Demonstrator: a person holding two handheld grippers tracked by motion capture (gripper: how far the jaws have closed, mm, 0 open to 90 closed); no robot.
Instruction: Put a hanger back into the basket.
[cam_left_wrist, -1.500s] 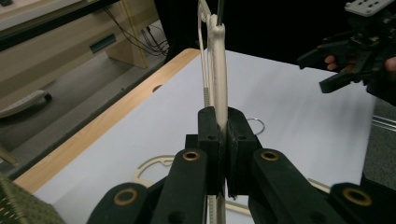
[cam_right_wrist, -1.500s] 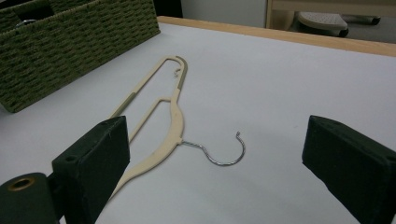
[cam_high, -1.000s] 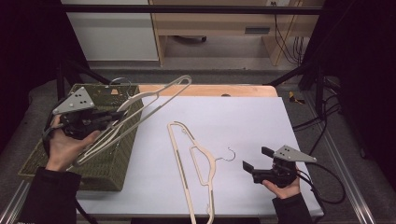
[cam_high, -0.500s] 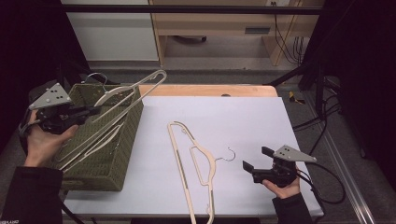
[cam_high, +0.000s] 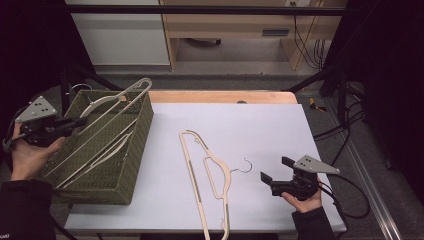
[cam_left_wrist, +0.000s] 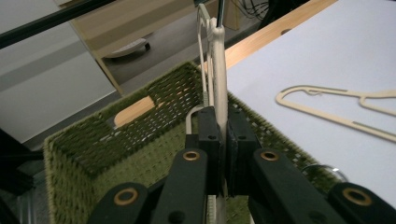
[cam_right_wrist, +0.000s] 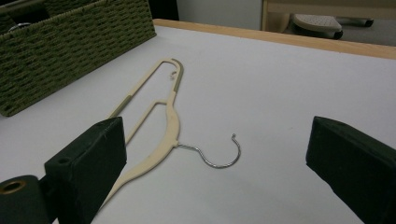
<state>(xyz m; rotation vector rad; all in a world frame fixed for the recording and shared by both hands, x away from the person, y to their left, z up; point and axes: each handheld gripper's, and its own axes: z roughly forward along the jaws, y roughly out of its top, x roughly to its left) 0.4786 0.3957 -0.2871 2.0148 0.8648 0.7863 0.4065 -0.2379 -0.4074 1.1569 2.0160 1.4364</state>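
Observation:
My left gripper (cam_high: 80, 121) is shut on a cream hanger (cam_high: 125, 97), which slants over the green woven basket (cam_high: 100, 189) at the table's left. In the left gripper view the jaws of that gripper (cam_left_wrist: 219, 128) pinch the hanger's (cam_left_wrist: 218, 56) flat neck above the basket (cam_left_wrist: 93, 140). Another cream hanger (cam_high: 210, 167) with a wire hook lies flat mid-table. My right gripper (cam_high: 275, 169) is open just right of its hook. In the right gripper view the right gripper (cam_right_wrist: 219, 161) frames the hanger (cam_right_wrist: 170, 121) and its hook, a short way off.
A further cream hanger (cam_high: 107, 152) lies inside the basket. The white tabletop (cam_high: 260, 125) ends in a wooden strip (cam_high: 220, 96) at the far side. Cables trail off the table's right edge, and a cabinet stands beyond.
My left gripper has carried its hanger left and back toward the person, so it now slants lower over the basket. The right gripper and the table hanger have stayed put.

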